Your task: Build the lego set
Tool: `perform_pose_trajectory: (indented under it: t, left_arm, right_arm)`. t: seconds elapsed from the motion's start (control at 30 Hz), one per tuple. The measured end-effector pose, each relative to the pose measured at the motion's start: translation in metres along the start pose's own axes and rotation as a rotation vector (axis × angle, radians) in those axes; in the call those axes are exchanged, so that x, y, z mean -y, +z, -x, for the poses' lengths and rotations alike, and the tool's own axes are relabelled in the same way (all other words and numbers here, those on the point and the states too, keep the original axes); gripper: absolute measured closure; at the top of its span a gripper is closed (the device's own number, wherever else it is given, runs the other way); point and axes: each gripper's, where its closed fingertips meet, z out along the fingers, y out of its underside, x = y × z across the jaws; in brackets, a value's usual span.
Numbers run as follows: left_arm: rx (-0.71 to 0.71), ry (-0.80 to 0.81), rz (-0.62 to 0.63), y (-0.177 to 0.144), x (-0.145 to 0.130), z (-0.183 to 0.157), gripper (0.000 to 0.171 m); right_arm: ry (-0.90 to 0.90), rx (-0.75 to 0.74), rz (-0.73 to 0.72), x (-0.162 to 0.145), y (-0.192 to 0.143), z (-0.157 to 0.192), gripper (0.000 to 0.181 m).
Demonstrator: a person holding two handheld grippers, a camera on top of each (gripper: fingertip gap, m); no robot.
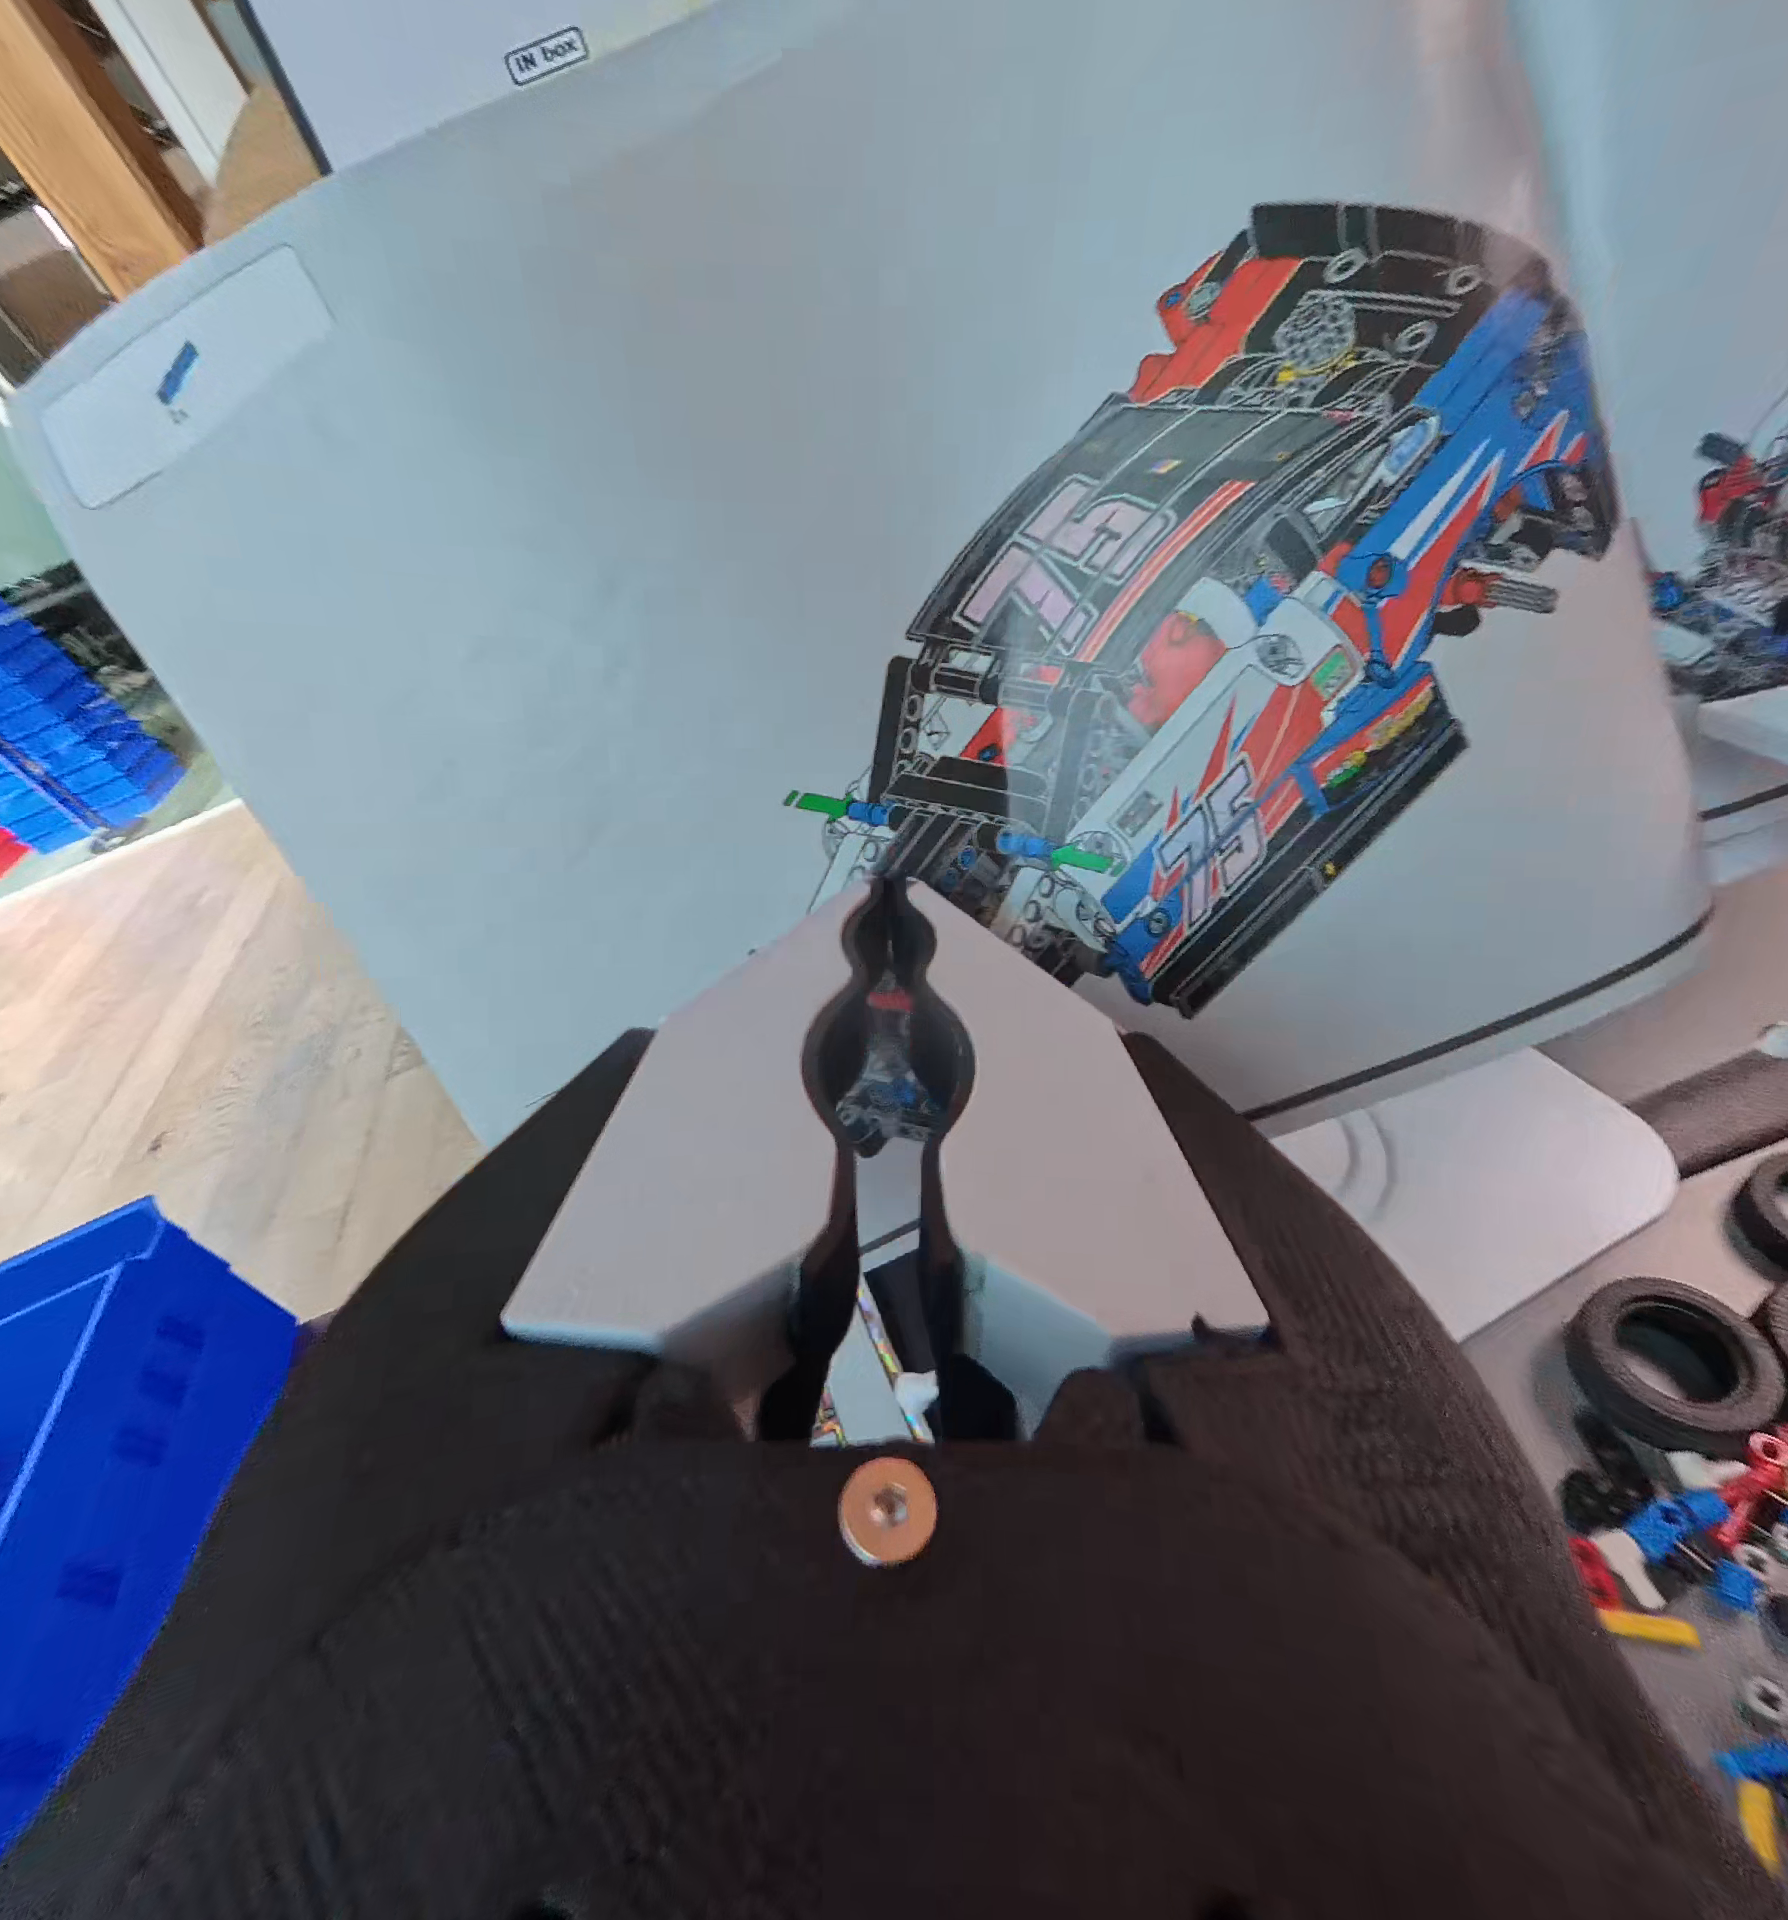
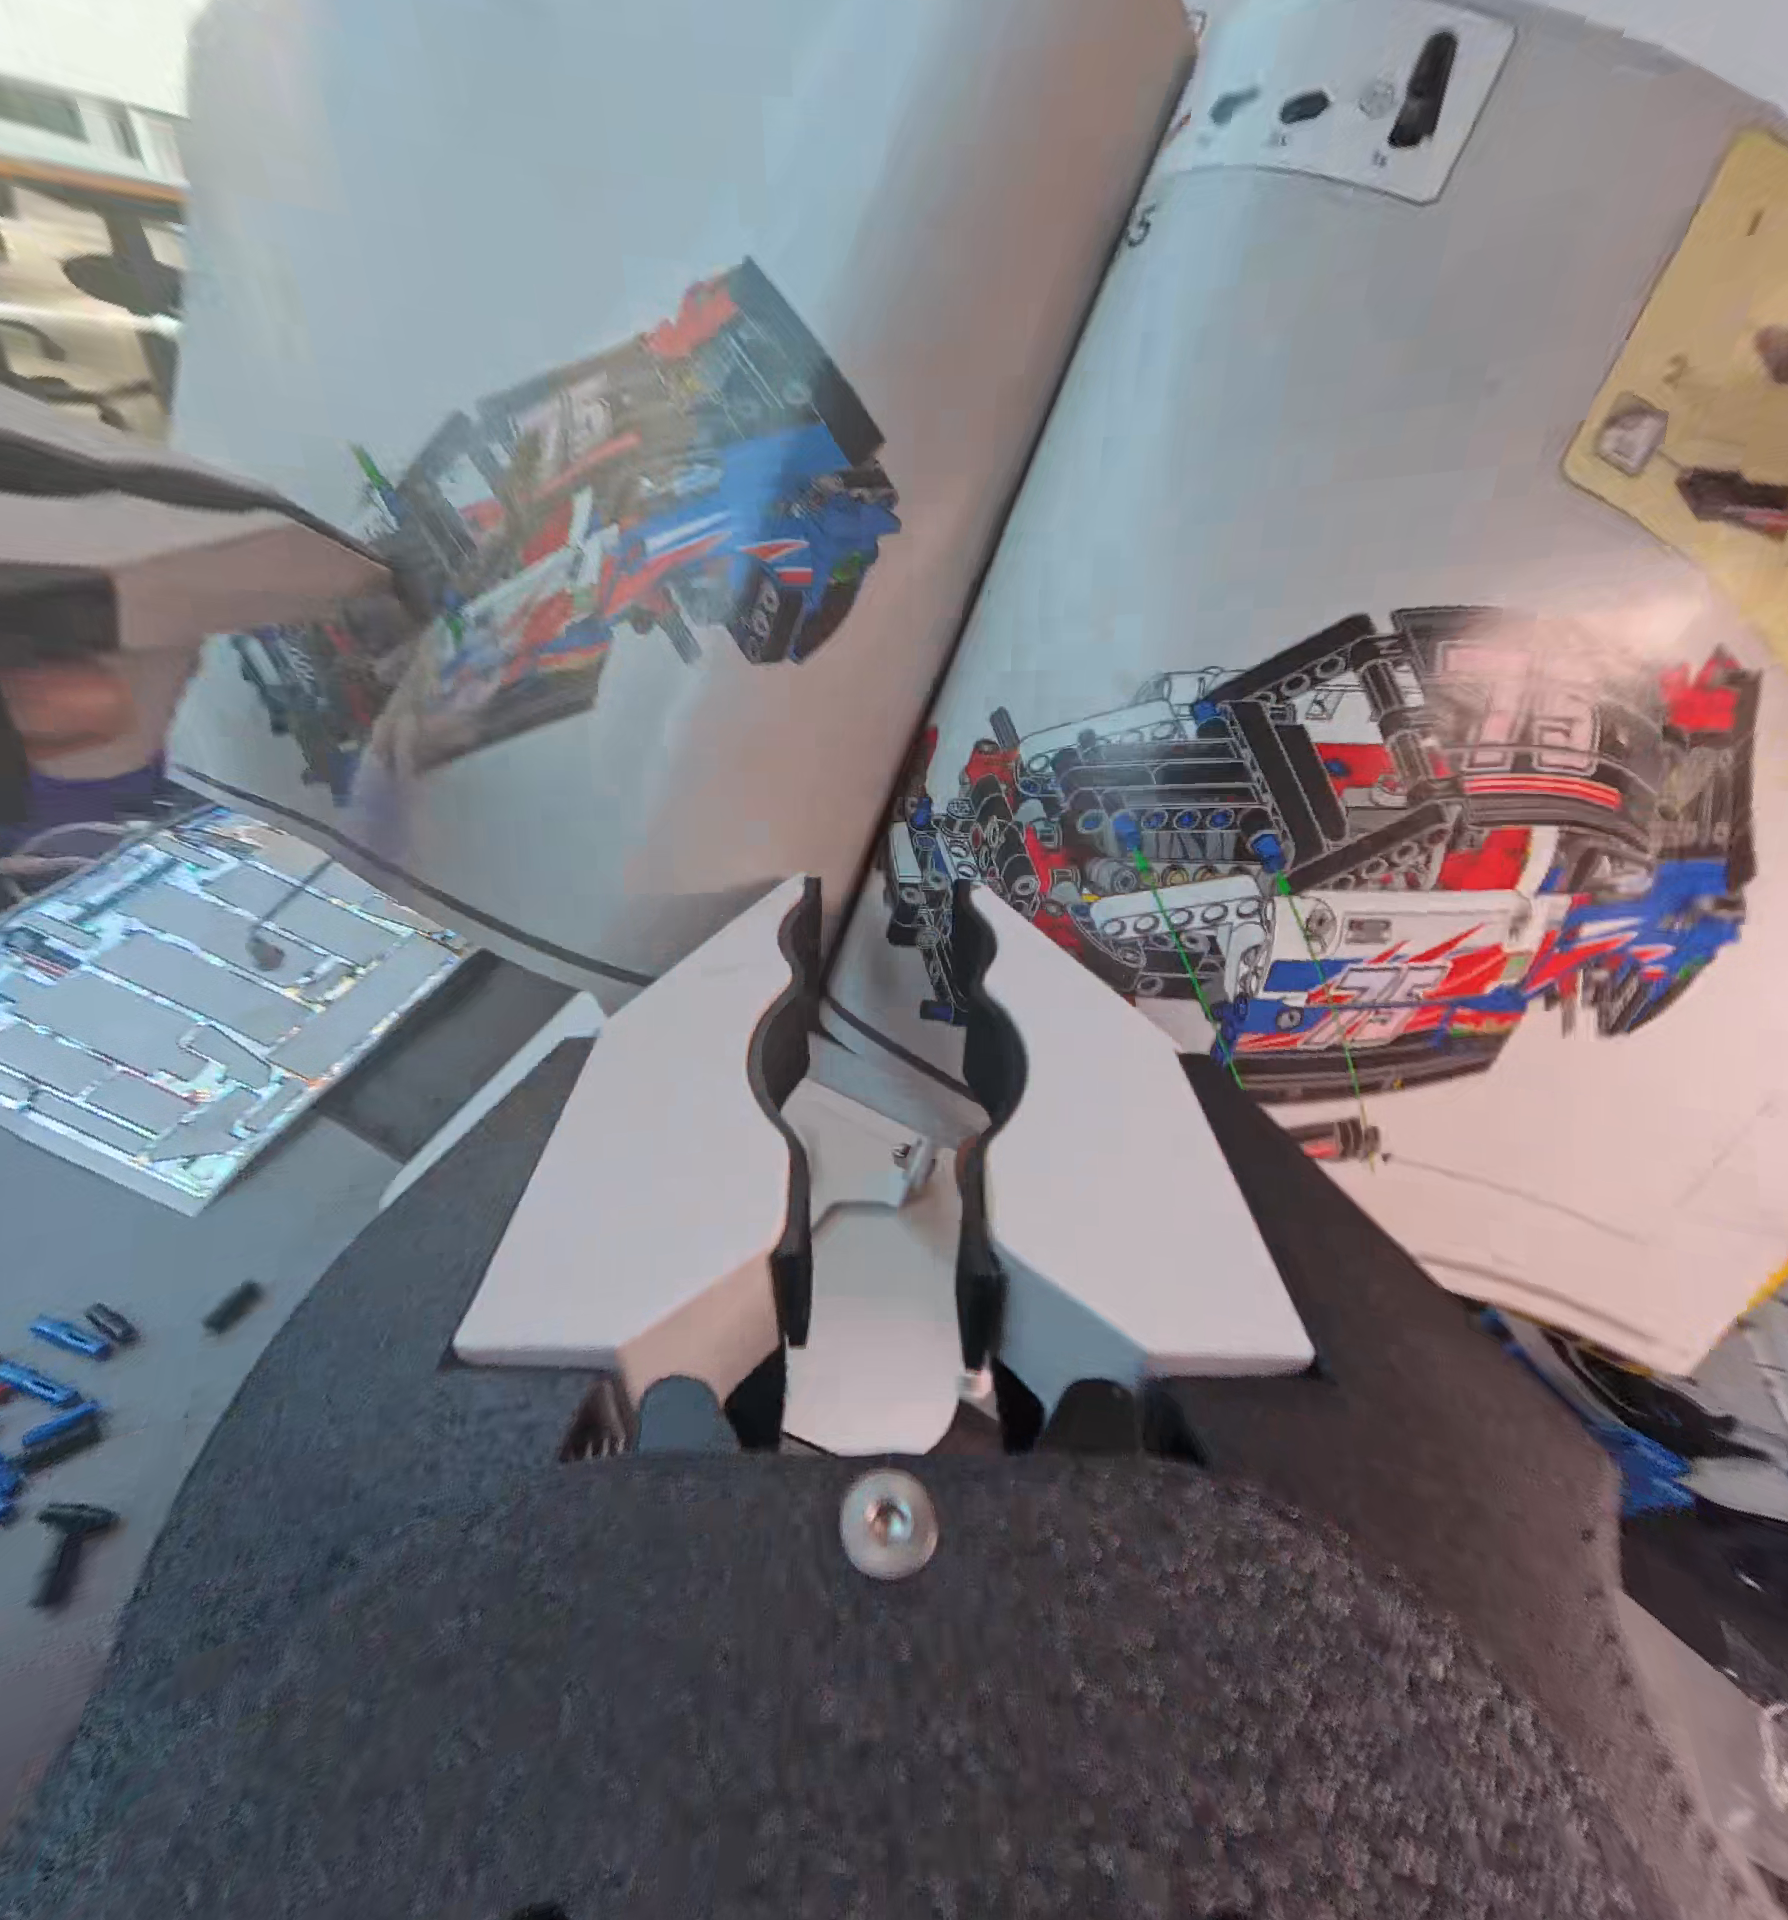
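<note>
The open instruction booklet fills both views. Its left page (image 1: 557, 520), with a picture of a red, blue and white race car, stands lifted and curved. My left gripper (image 1: 888, 891) is shut, and its tips rest against this page at the picture's lower left corner. I see nothing between its pads. It also shows in the right wrist view (image 2: 246, 551), reaching across to the same page (image 2: 557, 260). My right gripper (image 2: 885, 894) is open in front of the booklet's fold. The lifted page's lower edge shows between its fingers. The right page (image 2: 1389, 468) lies flatter.
A blue bin (image 1: 59, 1455) stands at the lower left. Black tyres (image 1: 1679, 1361) and loose red, blue and yellow pieces (image 1: 1721, 1538) lie at the right. A shiny sticker sheet (image 2: 173, 987) and blue pins (image 2: 17, 1403) lie left of the booklet. A white stand base (image 1: 1441, 1174) sits under it. Spacing between my two grippers at the tips: around 15 cm.
</note>
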Motion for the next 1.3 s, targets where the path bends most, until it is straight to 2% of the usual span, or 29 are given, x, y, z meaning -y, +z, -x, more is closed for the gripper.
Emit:
perform_pose_trajectory:
  t: [0.07, 0.13, 0.27, 0.33, 0.37, 0.43, 0.47, 0.53, 0.63, 0.7, 0.77, 0.83, 0.87, 0.93, 1.0, 1.07, 1.1, 1.2, 1.3]
  left_arm:
    - [0.023, 0.034, 0.005, 0.006, -0.002, 0.007, 0.171]
    - [0.018, 0.037, -0.006, 0.009, 0.001, 0.011, 0.171]
    - [0.047, 0.067, -0.016, 0.011, 0.004, 0.018, 0.171]
    - [0.045, -0.014, -0.063, 0.003, 0.011, 0.019, 0.171]
    - [0.026, -0.083, -0.099, -0.004, 0.014, 0.017, 0.171]
    - [-0.012, -0.234, -0.157, -0.02, 0.016, 0.015, 0.167]
    - [-0.032, -0.31, -0.185, -0.029, 0.013, 0.014, 0.167]
    - [-0.077, -0.462, -0.197, -0.042, -0.003, 0.01, 0.164]
    - [-0.107, -0.711, -0.198, -0.053, -0.042, 0.006, 0.158]
    - [-0.09, -0.96, -0.196, -0.053, -0.074, 0.007, 0.134]
    - [-0.132, -1.287, -0.168, -0.045, -0.106, 0.001, 0.107]
    - [-0.237, -1.55, -0.175, -0.032, -0.118, -0.011, 0.096]
    - [-0.265, -1.625, -0.184, -0.026, -0.12, -0.013, 0.095]
    - [-0.299, -1.711, -0.227, -0.014, -0.119, -0.01, 0.113]
    - [-0.229, -1.709, -0.285, -0.011, -0.122, 0.008, 0.148]
    - [-0.175, -1.582, -0.419, -0.023, -0.105, 0.036, 0.157]
    - [-0.15, -1.511, -0.422, -0.027, -0.095, 0.043, 0.158]
    - [-0.104, -1.165, -0.438, -0.04, -0.048, 0.052, 0.161]
    - [-0.204, -0.74, -0.379, -0.037, 0.003, 0.026, 0.163]
  right_arm:
    - [-0.019, -0.034, 0.006, -0.006, 0.005, -0.013, 0.146]
    - [0.005, -0.006, 0.024, -0.012, 0.01, -0.015, 0.136]
    - [0.009, -0.049, 0.051, -0.011, 0.015, -0.011, 0.131]
    - [0.015, -0.075, 0.051, -0.009, 0.017, -0.008, 0.129]
    - [0.037, -0.088, 0.042, -0.008, 0.016, -0.006, 0.127]
    - [0.123, -0.066, 0.022, -0.004, 0.016, 0.001, 0.108]
    - [0.131, -0.069, 0.026, -0.004, 0.017, 0.003, 0.105]
    - [0.098, -0.104, 0.027, -0.006, 0.021, 0.001, 0.106]
    - [0.059, -0.164, 0.024, -0.008, 0.027, -0.001, 0.106]
    - [0.039, -0.204, 0.021, -0.008, 0.029, -0.001, 0.103]
    - [-0.001, -0.239, 0.025, -0.01, 0.031, 0.0, 0.1]
    - [-0.012, -0.258, 0.028, -0.011, 0.031, 0.0, 0.099]
    - [-0.01, -0.262, 0.033, -0.011, 0.031, 0.001, 0.099]
    - [-0.008, -0.263, 0.043, -0.011, 0.031, 0.002, 0.1]
    - [-0.016, -0.265, 0.052, -0.011, 0.031, 0.002, 0.101]
    - [-0.017, -0.259, 0.058, -0.012, 0.032, 0.002, 0.101]
    - [-0.017, -0.259, 0.061, -0.012, 0.032, 0.003, 0.101]
    - [-0.022, -0.26, 0.056, -0.012, 0.032, 0.002, 0.101]
    - [-0.017, -0.25, 0.052, -0.013, 0.033, 0.004, 0.104]
